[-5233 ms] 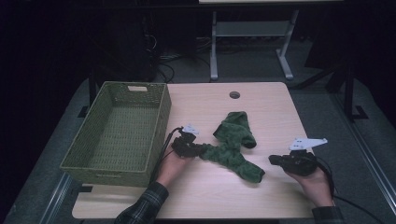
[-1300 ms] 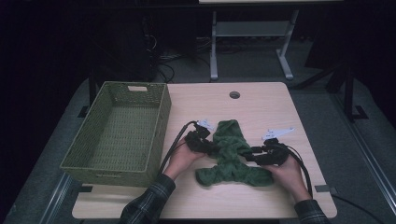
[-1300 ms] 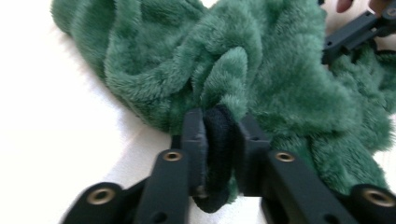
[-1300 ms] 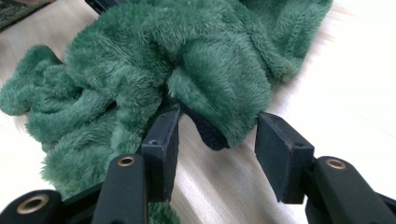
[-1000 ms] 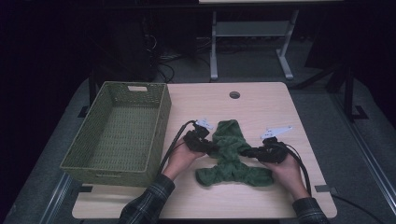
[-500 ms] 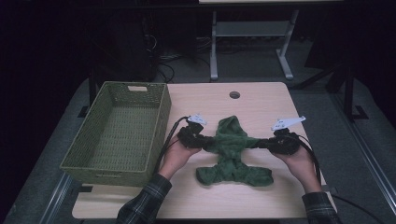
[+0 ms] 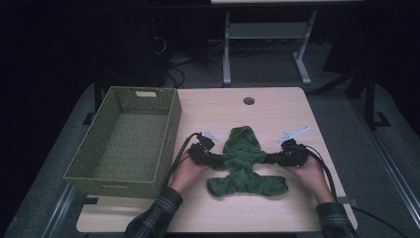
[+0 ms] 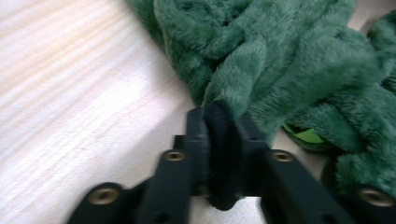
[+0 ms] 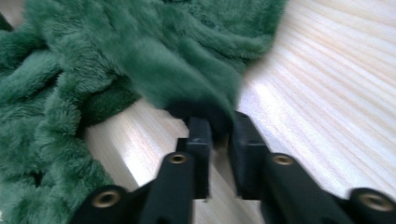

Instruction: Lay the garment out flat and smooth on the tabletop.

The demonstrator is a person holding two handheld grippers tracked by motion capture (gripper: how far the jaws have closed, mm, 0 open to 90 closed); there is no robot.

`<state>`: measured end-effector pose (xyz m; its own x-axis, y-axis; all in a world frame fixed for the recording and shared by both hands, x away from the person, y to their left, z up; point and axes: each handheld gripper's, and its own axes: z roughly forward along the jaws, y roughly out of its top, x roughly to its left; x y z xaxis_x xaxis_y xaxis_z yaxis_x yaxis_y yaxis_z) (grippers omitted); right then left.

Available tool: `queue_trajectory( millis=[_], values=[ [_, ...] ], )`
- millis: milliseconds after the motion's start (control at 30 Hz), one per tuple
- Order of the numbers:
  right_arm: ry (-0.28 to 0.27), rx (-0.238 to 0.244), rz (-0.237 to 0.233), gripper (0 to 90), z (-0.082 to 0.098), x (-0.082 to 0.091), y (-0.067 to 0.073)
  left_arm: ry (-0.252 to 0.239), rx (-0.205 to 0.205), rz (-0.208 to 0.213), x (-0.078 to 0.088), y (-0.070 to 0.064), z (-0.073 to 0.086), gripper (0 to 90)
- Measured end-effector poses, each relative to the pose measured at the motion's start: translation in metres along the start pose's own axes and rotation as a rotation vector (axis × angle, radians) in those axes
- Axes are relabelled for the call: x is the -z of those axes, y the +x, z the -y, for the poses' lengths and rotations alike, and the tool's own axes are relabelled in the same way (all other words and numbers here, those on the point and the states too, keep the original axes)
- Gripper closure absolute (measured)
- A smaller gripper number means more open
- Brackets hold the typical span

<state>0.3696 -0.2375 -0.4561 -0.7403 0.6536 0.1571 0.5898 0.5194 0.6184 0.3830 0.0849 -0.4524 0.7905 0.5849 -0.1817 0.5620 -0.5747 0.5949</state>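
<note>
green fleece garment flat on the wooden table, hood end pointing away, just right of the woven basket; basket holds nothing visible. left gripper at the garment's left sleeve, right gripper at its right sleeve, sleeves pulled out to either side.

in the left gripper view, dark cuff wedged between the jaws, jaws close together and pressing on it. in the right gripper view, sleeve end sitting at the jaw tips, a narrow gap visible lower down; grip looks shallow. both sets of jaws just been opening slightly, fabric remaining between them.

risks, as judged:
- right sleeve likely to slip out on any further outward pull, given the shallow bite at the tips.
- uneven tension from one side letting go first, leaving the garment skewed and bunched at the body.
- plush pile compressing under the pads, loosening either hold without warning.
- lower hem, already rumpled near the table's front, dragging and folding under if lifted now.
</note>
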Motion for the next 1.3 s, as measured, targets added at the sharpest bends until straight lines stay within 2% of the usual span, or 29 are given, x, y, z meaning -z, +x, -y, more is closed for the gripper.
queue_trajectory(
  millis=[67, 100, 167, 233, 367, 433, 567, 633, 733, 800, 867, 967, 1033, 1300],
  values=[
    [-0.001, 0.001, 0.004, 64.7, 0.0, 0.006, 0.0, 0.002, 0.011, 0.005, 0.006, -0.001, -0.002, 58.0],
    [-0.006, -0.003, 0.003, 62.9, 0.0, 0.01, 0.001, -0.018, 0.028, 0.008, 0.011, -0.003, -0.004, 53.3],
    [-0.046, -0.008, 0.005, 61.1, 0.0, 0.022, 0.002, -0.038, 0.013, 0.005, 0.022, -0.005, -0.009, 46.6],
    [-0.098, -0.02, 0.008, 60.8, -0.003, 0.035, 0.002, -0.067, 0.012, -0.001, 0.032, -0.008, -0.015, 44.7],
    [-0.13, -0.014, 0.012, 59.6, -0.016, 0.042, -0.001, -0.11, 0.009, -0.026, 0.041, -0.007, -0.029, 44.9],
    [-0.135, -0.026, 0.011, 59.2, -0.027, 0.036, -0.002, -0.121, 0.0, -0.041, 0.039, -0.001, -0.035, 46.5],
    [-0.133, -0.032, 0.01, 58.5, -0.044, 0.019, -0.008, -0.11, 0.036, -0.056, 0.024, 0.017, -0.043, 47.9],
    [-0.132, -0.052, -0.002, 57.1, -0.052, 0.011, -0.011, -0.115, 0.051, -0.05, 0.016, 0.023, -0.045, 48.4],
    [-0.117, -0.062, 0.013, 55.3, -0.058, -0.003, -0.015, -0.107, 0.054, -0.042, 0.002, 0.029, -0.047, 48.4],
    [-0.105, -0.074, 0.018, 55.4, -0.059, -0.014, -0.017, -0.111, 0.07, -0.033, -0.008, 0.031, -0.049, 48.2],
    [-0.074, -0.088, 0.026, 55.4, -0.055, -0.025, -0.021, -0.102, 0.064, -0.034, -0.014, 0.031, -0.049, 48.1],
    [-0.056, -0.106, 0.019, 55.3, -0.05, -0.035, -0.026, -0.056, 0.041, -0.044, -0.022, 0.032, -0.049, 48.0],
    [-0.04, -0.099, 0.017, 55.7, -0.048, -0.039, -0.026, -0.043, 0.04, -0.044, -0.025, 0.032, -0.048, 48.2],
    [-0.018, -0.075, 0.022, 67.8, -0.048, -0.044, -0.02, -0.004, -0.008, -0.081, -0.025, 0.03, -0.042, 62.0]
  ],
)
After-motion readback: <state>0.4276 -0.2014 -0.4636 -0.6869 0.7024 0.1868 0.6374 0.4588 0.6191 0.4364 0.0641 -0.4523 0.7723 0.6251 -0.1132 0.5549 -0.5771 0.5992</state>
